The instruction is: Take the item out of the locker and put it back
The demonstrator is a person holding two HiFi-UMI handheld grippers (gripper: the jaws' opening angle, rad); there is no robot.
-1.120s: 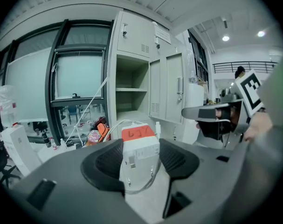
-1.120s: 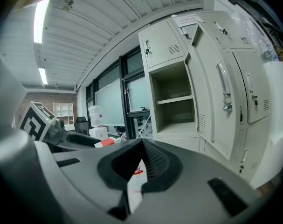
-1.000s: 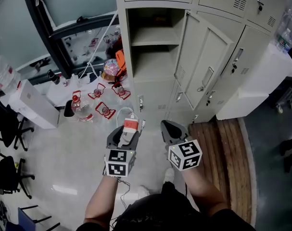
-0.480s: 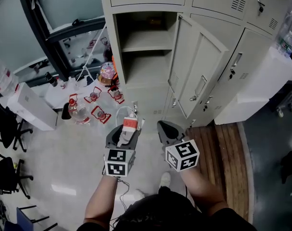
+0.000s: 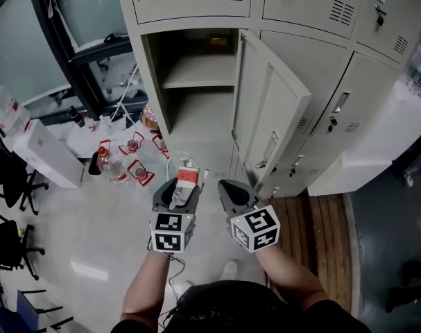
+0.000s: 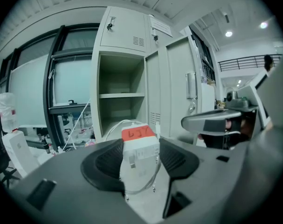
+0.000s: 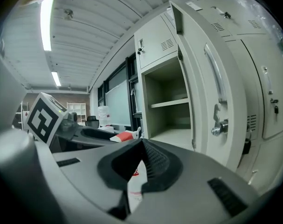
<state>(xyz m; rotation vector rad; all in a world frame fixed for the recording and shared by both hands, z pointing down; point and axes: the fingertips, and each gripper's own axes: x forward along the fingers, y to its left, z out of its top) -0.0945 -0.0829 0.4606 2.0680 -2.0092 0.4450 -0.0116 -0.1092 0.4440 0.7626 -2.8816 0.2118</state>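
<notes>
Facing the open locker (image 5: 196, 85), the left gripper (image 5: 185, 187) has its jaws clamped on a charger (image 6: 140, 146), while the right gripper (image 5: 229, 188) has jaws pressed together, empty.

Pale glossy floor (image 5: 92, 238); wooden platform (image 5: 328, 220) right; dark-framed windows (image 5: 85, 5); office chairs (image 5: 9, 179) left.

Water bottle (image 5: 107, 162) on floor near white box (image 5: 47, 155); black chairs (image 5: 9, 177) at left; wooden platform (image 5: 322, 231) right.

dim brownish shape (image 5: 219, 40) deep in the locker (image 5: 196, 116), too dark to name; the cable (image 6: 114, 126) partly hidden behind the charger (image 6: 139, 148)
</notes>
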